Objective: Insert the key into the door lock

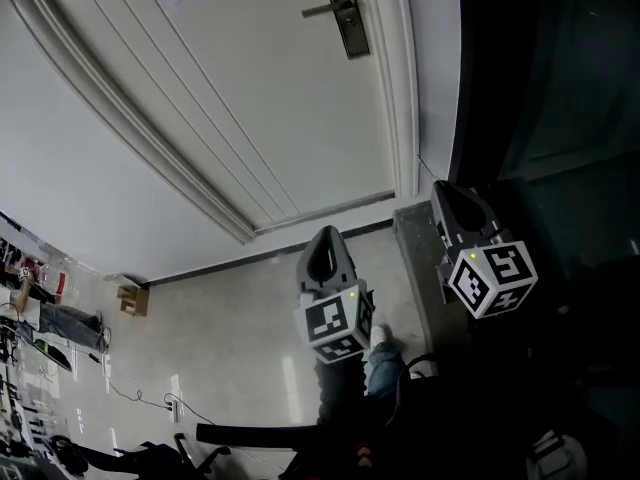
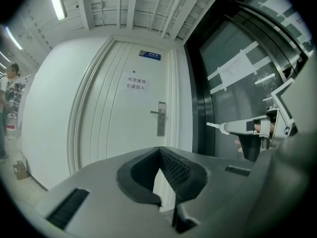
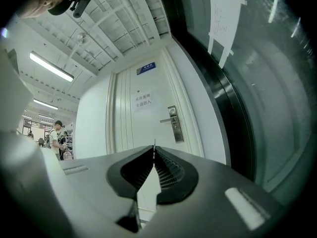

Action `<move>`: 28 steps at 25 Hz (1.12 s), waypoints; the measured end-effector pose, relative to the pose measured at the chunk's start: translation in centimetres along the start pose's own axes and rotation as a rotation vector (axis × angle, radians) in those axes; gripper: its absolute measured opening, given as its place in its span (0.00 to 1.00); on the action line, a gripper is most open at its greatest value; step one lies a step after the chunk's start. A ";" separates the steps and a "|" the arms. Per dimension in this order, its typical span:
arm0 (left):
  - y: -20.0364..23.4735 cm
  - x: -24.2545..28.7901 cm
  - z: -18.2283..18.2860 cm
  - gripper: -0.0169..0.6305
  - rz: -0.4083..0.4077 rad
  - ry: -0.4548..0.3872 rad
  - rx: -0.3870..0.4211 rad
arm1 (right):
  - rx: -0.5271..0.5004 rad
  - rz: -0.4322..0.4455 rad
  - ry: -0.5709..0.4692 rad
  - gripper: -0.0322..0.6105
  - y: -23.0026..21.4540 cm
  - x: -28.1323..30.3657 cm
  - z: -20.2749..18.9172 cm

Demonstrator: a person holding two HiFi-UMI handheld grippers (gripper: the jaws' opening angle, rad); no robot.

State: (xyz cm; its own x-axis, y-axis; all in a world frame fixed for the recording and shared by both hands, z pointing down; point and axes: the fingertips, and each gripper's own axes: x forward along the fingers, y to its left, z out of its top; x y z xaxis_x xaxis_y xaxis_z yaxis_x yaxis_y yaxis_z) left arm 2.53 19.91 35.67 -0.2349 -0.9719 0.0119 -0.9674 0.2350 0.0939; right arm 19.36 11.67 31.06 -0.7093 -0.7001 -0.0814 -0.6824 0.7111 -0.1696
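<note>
Right gripper (image 3: 154,148) is clenched on the key (image 2: 215,126). In its own view only a thin metal edge shows, sticking out past the closed jaw tips. From the left gripper view the right gripper sits at 3 o'clock, with the toothed key blade pointing toward 9 o'clock in front of the dark glass wall (image 2: 237,78). Left gripper (image 2: 159,151) is clamped shut with nothing between the jaws. The white door (image 1: 250,98) is closed. Its lock plate (image 1: 347,13) and lever handle (image 1: 322,10) are at 12 o'clock in the head view, and both grippers are low in frame — left near 6 o'clock, right near 4 o'clock, well apart from the lock. In the right gripper view the lock plate is at about 1 o'clock from the key tip, with no contact. A paper sign (image 2: 135,83) is on the door at 10 o'clock from the handle, and a small blue plate (image 2: 150,55) sits higher up. A cardboard box (image 1: 133,298) is on the floor by the wall — 8 o'clock in the head view. A person (image 3: 58,135) stands far off at 9 o'clock in the right gripper view.
</note>
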 end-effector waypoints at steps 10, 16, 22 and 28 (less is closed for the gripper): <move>4.2 9.5 2.1 0.03 -0.056 -0.018 0.007 | -0.014 -0.048 -0.023 0.07 -0.5 9.5 0.6; 6.5 13.7 2.3 0.03 -0.080 -0.013 0.004 | -0.020 -0.077 -0.017 0.07 -0.8 13.8 0.0; 9.2 17.3 2.1 0.03 -0.092 -0.006 -0.004 | -0.026 -0.097 -0.015 0.07 -0.8 18.1 -0.6; 11.7 19.7 2.2 0.03 -0.095 -0.011 -0.029 | -0.031 -0.109 -0.013 0.07 -0.3 21.3 -1.2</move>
State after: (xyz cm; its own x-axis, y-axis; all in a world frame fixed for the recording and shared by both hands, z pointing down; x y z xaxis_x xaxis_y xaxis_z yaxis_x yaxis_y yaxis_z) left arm -13.60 3.53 34.81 -0.1431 -0.9897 -0.0096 -0.9823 0.1409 0.1232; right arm 4.27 -3.38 30.58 -0.6286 -0.7739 -0.0773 -0.7605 0.6324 -0.1473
